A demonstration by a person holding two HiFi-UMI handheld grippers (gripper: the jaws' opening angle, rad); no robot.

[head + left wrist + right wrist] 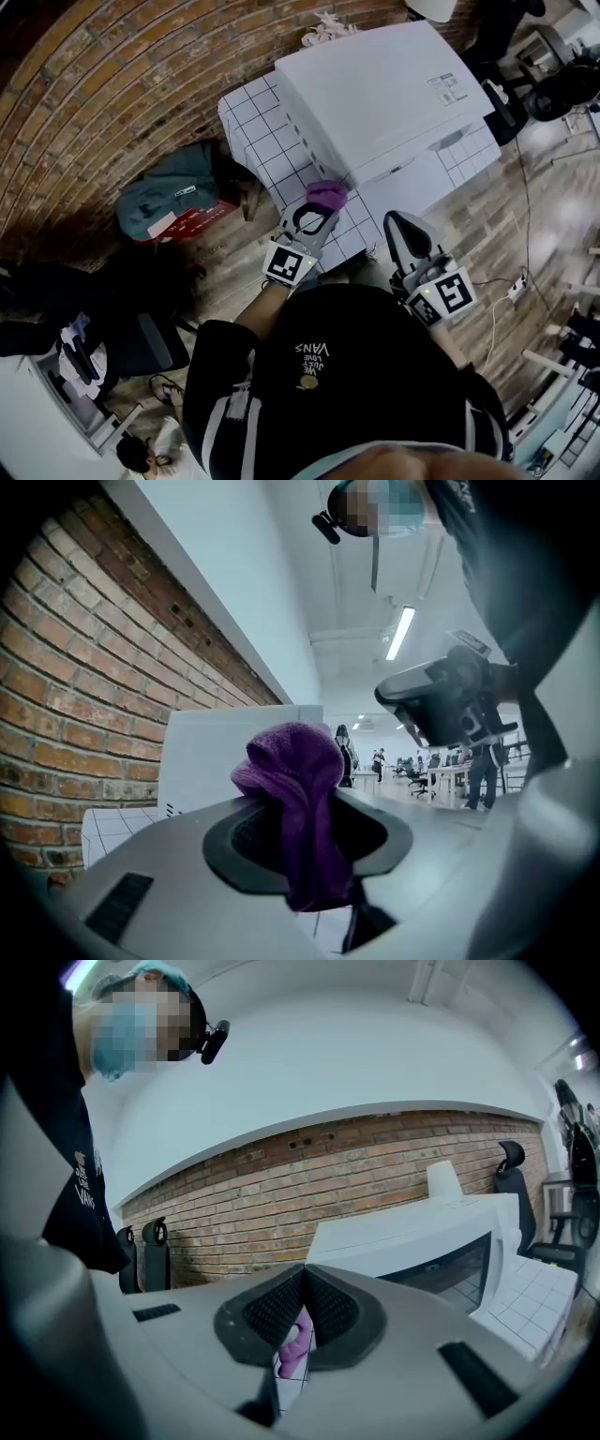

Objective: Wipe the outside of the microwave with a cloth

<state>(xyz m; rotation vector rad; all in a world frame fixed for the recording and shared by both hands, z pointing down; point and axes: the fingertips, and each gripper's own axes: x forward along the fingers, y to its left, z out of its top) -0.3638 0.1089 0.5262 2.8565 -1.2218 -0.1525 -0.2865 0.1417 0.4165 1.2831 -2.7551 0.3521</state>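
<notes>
Left jaws: the left gripper (317, 214) is clamped on a purple terry cloth (298, 794), pinched about mid-length.
Cloth's lie: its long axis runs along the jaws. A bunched head pokes out past the tips and a thinner tail hangs below the pads.
Cloth's aim: the bunched end points at the white box-shaped microwave (375, 94), right at its near left front corner. I can't tell if it's touching.
Right jaws: on the right gripper (397, 223) the pads are pressed together with nothing between them. The purple in the gap below lies beyond them.
Right gripper's place: just beside the left one, at the desk's front edge, clear of the microwave.
Microwave: it sits on the white grid-tiled desk (251, 120), dark door window towards the person, long axis across the desk.
Backdrop: a red brick wall (375, 1162) stands behind.
</notes>
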